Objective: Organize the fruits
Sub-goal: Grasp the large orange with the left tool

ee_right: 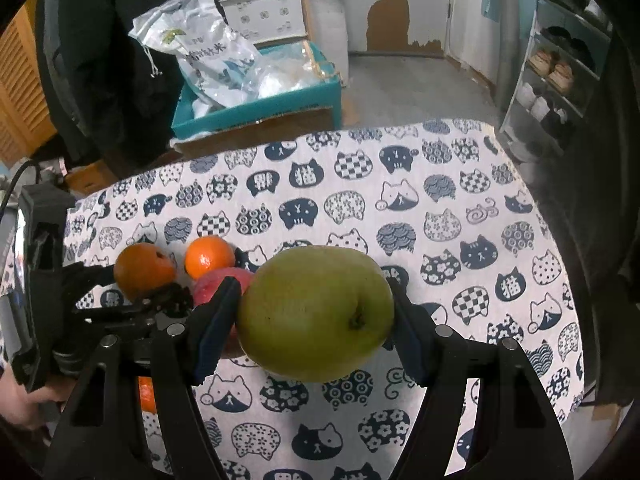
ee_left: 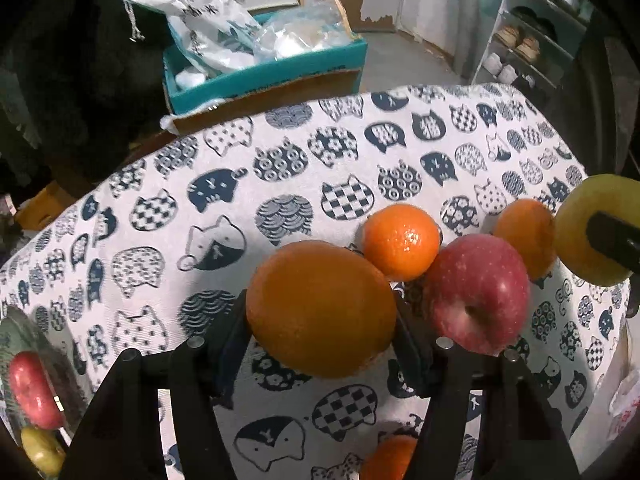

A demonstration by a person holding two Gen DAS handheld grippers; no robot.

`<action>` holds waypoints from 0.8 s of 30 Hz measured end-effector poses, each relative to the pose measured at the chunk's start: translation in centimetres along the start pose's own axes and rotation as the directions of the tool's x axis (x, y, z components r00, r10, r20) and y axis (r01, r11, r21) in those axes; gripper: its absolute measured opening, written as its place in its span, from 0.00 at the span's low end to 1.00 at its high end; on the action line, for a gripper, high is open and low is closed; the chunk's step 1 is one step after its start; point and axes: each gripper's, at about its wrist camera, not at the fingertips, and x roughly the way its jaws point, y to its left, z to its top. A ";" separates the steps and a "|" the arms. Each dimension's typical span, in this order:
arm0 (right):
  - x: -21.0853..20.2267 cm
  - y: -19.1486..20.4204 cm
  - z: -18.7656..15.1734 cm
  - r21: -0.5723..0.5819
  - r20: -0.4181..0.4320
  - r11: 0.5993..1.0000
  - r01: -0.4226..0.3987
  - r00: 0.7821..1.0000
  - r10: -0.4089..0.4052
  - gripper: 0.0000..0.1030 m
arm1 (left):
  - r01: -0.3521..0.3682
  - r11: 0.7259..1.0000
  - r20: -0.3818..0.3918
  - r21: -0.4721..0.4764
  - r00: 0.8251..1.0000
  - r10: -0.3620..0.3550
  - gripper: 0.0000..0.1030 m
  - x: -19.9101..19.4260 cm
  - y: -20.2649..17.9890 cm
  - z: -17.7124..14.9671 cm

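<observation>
Orange (ee_left: 320,308) clamped in left tongs (ee_left: 320,320); green pear, perhaps apple (ee_right: 316,314), clamped in right tongs (ee_right: 316,320).

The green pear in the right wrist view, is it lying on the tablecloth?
No, the green pear is held up between the two fingers of the right tongs, above the tablecloth.

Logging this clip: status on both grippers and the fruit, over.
Left gripper shut on large orange. Right gripper shut on green pear. Red apple, two small oranges on cat-print tablecloth. Nothing blocking.
</observation>
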 end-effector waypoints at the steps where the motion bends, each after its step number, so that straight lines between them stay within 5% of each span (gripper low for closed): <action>1: -0.3 0.1 0.1 -0.004 0.010 1.000 0.001 1.000 -0.001 0.69 | -0.001 1.000 0.010 -0.004 1.000 0.001 0.64 -0.5 0.1 0.1; 24: -9.7 5.0 3.6 -0.095 0.226 0.995 -0.025 0.973 0.046 0.69 | -0.017 0.997 0.246 -0.079 0.969 0.036 0.64 -15.1 3.6 0.4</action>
